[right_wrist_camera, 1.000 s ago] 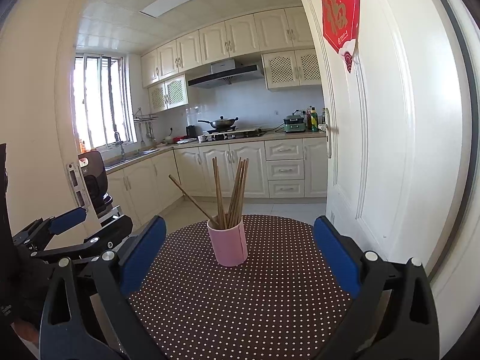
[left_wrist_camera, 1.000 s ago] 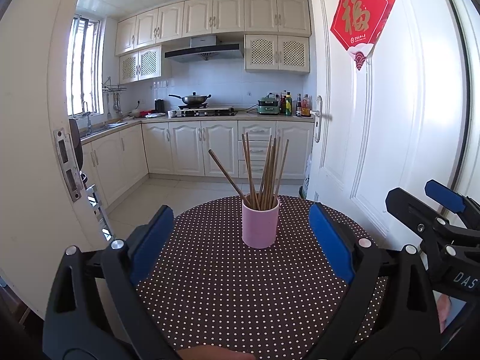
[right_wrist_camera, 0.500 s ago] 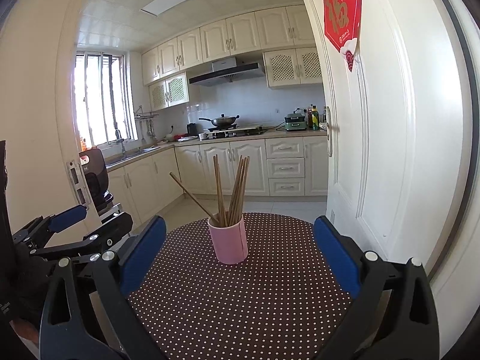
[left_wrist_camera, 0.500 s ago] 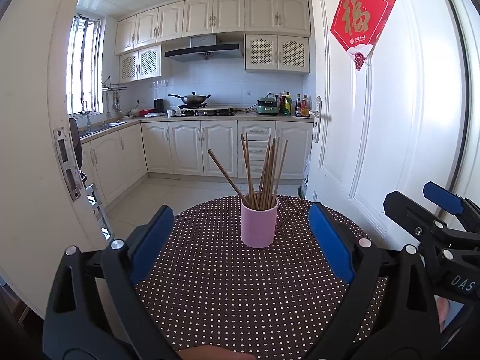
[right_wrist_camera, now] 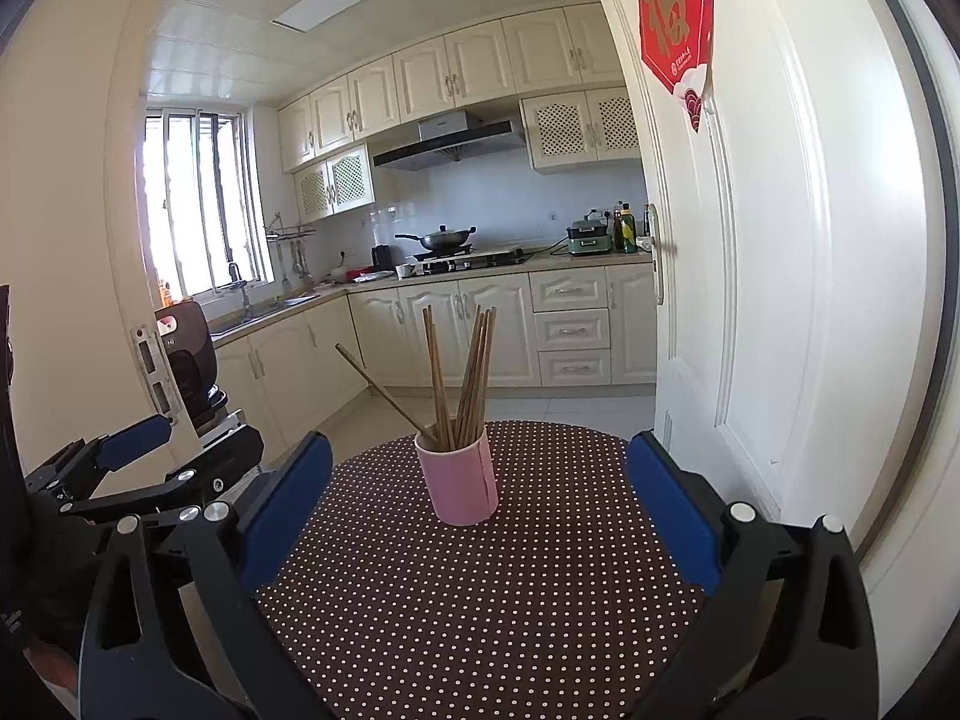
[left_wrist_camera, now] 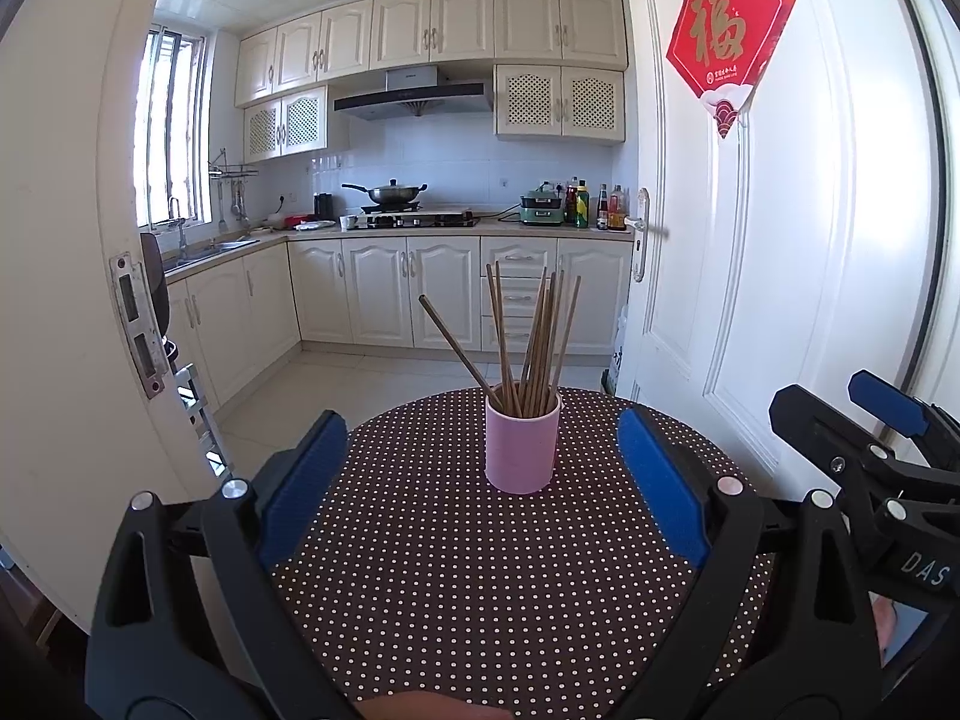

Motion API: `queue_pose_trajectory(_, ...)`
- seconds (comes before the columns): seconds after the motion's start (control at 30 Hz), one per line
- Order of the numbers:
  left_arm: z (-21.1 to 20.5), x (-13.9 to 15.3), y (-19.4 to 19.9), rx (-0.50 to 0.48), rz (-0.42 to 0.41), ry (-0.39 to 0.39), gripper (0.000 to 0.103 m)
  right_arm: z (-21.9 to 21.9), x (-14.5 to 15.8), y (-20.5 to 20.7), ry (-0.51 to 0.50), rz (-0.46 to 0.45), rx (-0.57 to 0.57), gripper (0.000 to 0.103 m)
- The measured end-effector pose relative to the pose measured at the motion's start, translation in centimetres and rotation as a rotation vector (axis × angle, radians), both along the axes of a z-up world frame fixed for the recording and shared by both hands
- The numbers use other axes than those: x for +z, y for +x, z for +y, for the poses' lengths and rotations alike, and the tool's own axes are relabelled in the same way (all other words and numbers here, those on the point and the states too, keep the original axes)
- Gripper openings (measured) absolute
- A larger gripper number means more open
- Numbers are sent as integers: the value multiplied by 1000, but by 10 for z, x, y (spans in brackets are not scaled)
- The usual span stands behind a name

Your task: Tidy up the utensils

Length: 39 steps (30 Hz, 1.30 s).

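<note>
Chopsticks (left_wrist_camera: 531,342) are the task item, all standing in a pink cup (left_wrist_camera: 522,446) on the round polka-dot table (left_wrist_camera: 456,588). Near to far: left gripper (left_wrist_camera: 480,474) low over the table's near edge, jaws spread wide, nothing between the blue pads (left_wrist_camera: 300,483). Right gripper (right_wrist_camera: 477,495) the same, jaws apart and empty, level with its partner (each shows at the side of the other's view). Neither touches the cup; both sit well short of it, cup roughly centred between each pair of fingers.

The cup stands upright mid-table. Most sticks cluster near vertical; one leans out hard to the left (left_wrist_camera: 453,345), away from the bundle.

Behind the table: white door (left_wrist_camera: 780,276) with a red paper ornament (left_wrist_camera: 729,39), then the kitchen with cabinets and a wok (left_wrist_camera: 390,192) on the stove.

Step judged: approach or pre-grasp, nothing picked yet. Bare table, so sticks look mostly sorted already. Likely next move: close in on the leaning stick or steady the cup. That needs a narrow pinch on a thin rod without tipping the cup (light, could topple).
</note>
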<state>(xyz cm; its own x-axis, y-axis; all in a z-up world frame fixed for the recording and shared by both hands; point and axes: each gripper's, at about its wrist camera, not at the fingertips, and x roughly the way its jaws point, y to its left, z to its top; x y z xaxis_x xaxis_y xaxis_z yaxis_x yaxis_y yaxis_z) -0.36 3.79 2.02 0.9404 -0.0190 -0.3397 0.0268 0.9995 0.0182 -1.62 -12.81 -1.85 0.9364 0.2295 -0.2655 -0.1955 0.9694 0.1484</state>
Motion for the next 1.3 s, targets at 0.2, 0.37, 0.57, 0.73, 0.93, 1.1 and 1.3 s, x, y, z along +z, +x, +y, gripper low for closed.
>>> queue_pose_trajectory(0.2, 0, 0, 0, 2, -1, 1, 90, -2, 0, 0, 6, -1, 1, 95)
queue_pose_trajectory(0.37, -1, 0, 0, 7, -1, 2, 90, -3, -1, 0, 11, -2, 2, 95)
queue_pose_trajectory(0.57, -3, 1, 0, 10, 1, 7, 90, -5, -2, 1, 21, 6, 1, 95)
queue_pose_trajectory(0.73, -4, 1, 1, 11, 2, 5, 90, -5, -1, 0, 21, 4, 2, 95)
queue_pose_trajectory(0.93, -4, 1, 0, 13, 1, 6, 90, -5, -1, 0, 22, 4, 2, 95)
queue_pose_trajectory(1.1, -4, 1, 0, 13, 5, 10, 90, -5, -1, 1, 25, 7, -3, 95)
queue_pose_trajectory(1.3, -5, 1, -1, 12, 7, 10, 90, -7, -1, -1, 30, 9, -4, 95)
